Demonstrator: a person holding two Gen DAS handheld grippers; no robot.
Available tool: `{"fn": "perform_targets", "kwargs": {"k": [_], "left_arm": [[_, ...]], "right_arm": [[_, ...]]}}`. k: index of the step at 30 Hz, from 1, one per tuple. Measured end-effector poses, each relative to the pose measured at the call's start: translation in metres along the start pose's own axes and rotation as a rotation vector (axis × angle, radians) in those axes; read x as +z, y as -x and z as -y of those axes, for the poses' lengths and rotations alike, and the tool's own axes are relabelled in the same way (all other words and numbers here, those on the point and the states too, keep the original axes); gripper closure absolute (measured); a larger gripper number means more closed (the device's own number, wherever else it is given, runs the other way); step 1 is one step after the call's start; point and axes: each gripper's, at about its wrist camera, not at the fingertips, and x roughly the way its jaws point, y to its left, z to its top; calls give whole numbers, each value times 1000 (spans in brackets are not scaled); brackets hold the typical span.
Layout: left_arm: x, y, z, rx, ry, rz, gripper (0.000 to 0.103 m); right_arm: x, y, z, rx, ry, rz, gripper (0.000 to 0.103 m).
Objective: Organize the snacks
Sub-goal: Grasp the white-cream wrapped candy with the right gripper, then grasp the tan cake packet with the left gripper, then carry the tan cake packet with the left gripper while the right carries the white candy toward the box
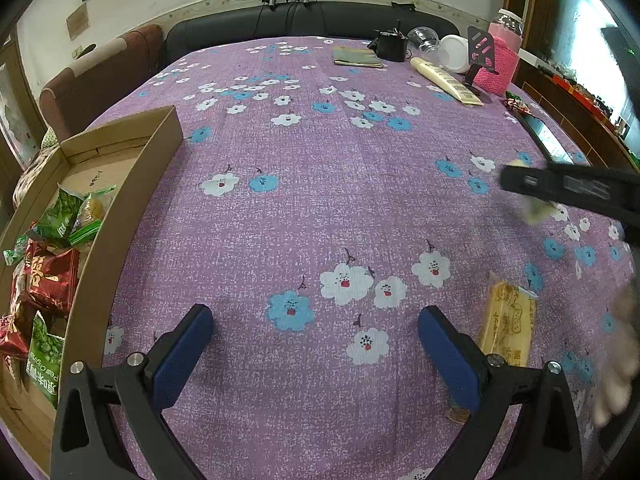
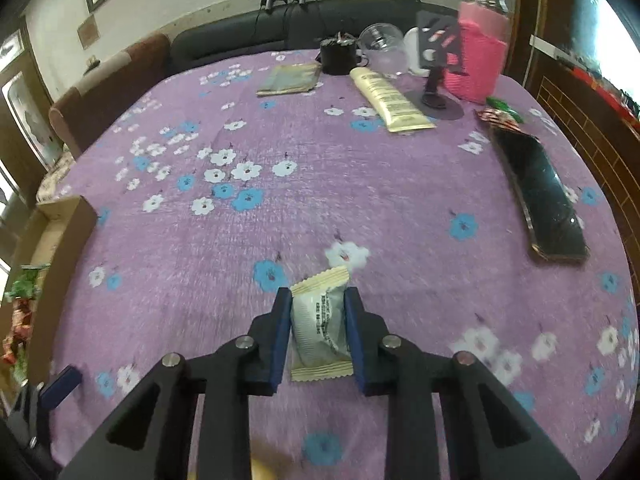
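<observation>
Up close, the right gripper (image 2: pixel 318 334) pinches a small silver snack packet (image 2: pixel 318 328) between its blue pads, held above the purple flowered tablecloth (image 2: pixel 360 184). The left gripper (image 1: pixel 316 354) hangs with its fingers spread wide and nothing between them; a yellow snack bar (image 1: pixel 506 322) lies on the cloth just beside its right finger. Further left, a cardboard box (image 1: pixel 132 184) holds green and red snack bags (image 1: pixel 50 268). A black phone (image 2: pixel 542 200) lies to the right, and at the far edge rest a cream tube (image 2: pixel 386 98) and a pink-sleeved jar (image 2: pixel 480 52).
</observation>
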Motion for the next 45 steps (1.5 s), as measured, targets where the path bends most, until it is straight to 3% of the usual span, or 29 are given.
{"fn": "perform_targets", "kwargs": {"k": [5,7,10,16,18,19,22,24,29,37,45], "left_arm": [[0,2,2,-30,-36,-19,2],[-3,11,4,-109,-39,-14,13],[-5,23,14,-216,-38,3,14],[-8,23,56,-216,-222,1,14],[-9,16,66,-230,-252,-37,24],[-9,15,68,-223,-259,-37,25],[-11,17,78,-202,-309,-19,40],[-14,21,83,-225,-336,-5,68],[-15,26,79,-257,-310,-12,69],[-11,60,44,-293,-218,58,69],[-13,93,0,-206,-145,144,68]], "right_arm": [[-23,29,29,77,-80,-5,78],[-32,35,38,98,-109,-13,78],[-48,46,47,122,-136,-10,78],[-72,59,53,153,-162,-3,78],[-77,61,54,163,-167,-4,78],[-80,63,55,165,-168,-3,78],[-84,69,58,175,-177,7,77],[-86,73,60,177,-182,13,77],[-88,77,59,175,-179,19,77],[-93,84,44,155,-146,24,77],[-96,95,6,146,-72,38,77]]}}
